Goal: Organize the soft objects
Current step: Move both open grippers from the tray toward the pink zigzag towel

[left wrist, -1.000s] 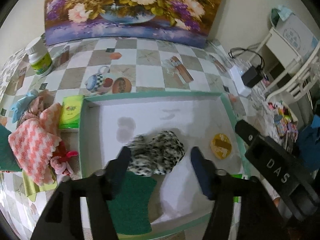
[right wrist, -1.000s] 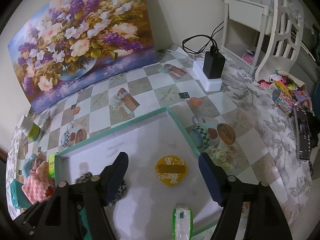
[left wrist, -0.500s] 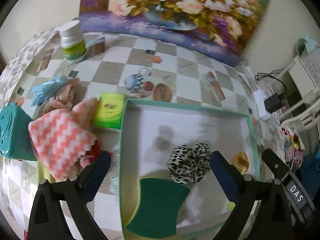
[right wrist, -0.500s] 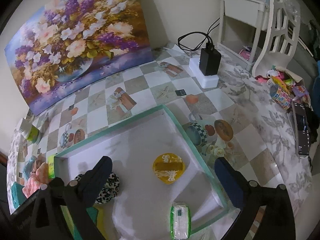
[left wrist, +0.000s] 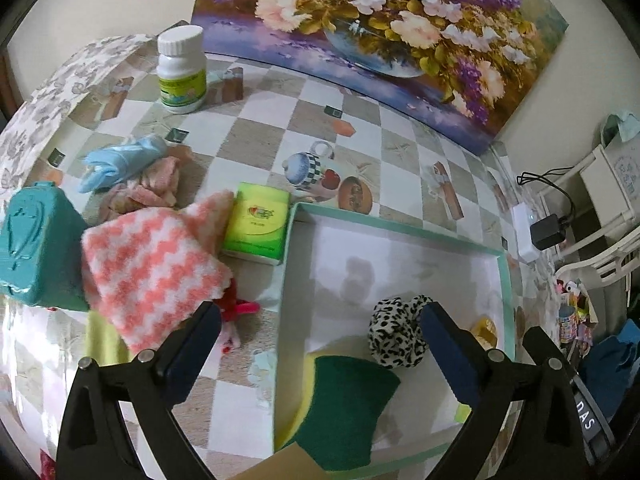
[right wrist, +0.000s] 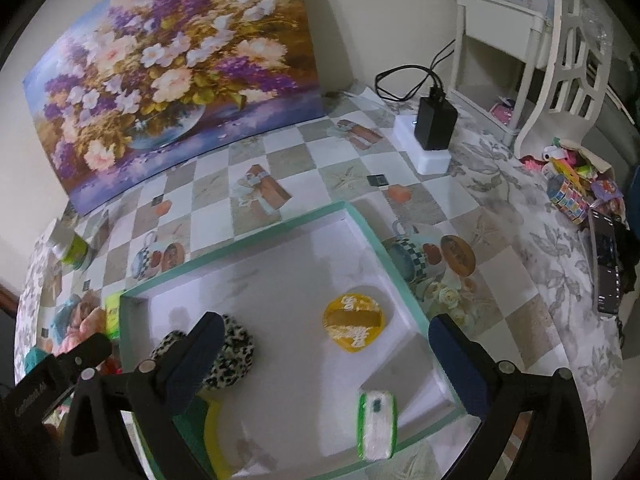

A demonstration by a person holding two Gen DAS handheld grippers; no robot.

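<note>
A green-rimmed white tray [left wrist: 396, 232] holds a leopard-print scrunchie [left wrist: 396, 336], a green and yellow sponge [left wrist: 348, 404] and a yellow round item [right wrist: 354, 320]. A green and white pack [right wrist: 378, 424] lies at the tray's near edge. Left of the tray lie a pink and white zigzag cloth [left wrist: 152, 268], a blue glove [left wrist: 120, 160] and a pink fabric [left wrist: 156, 188]. My left gripper [left wrist: 316, 344] is open and empty, above the tray's left edge. My right gripper [right wrist: 324, 360] is open and empty over the tray.
A teal box [left wrist: 36, 248], a green tissue pack [left wrist: 258, 224] and a white bottle [left wrist: 182, 70] stand left of the tray. A flower painting [left wrist: 380, 28] leans at the back. A charger on a white block [right wrist: 432, 136] sits back right.
My left gripper has opened wide, let go of the scrunchie in the tray and swung left toward the cloth pile. My right gripper has opened wider and drawn back a little.
</note>
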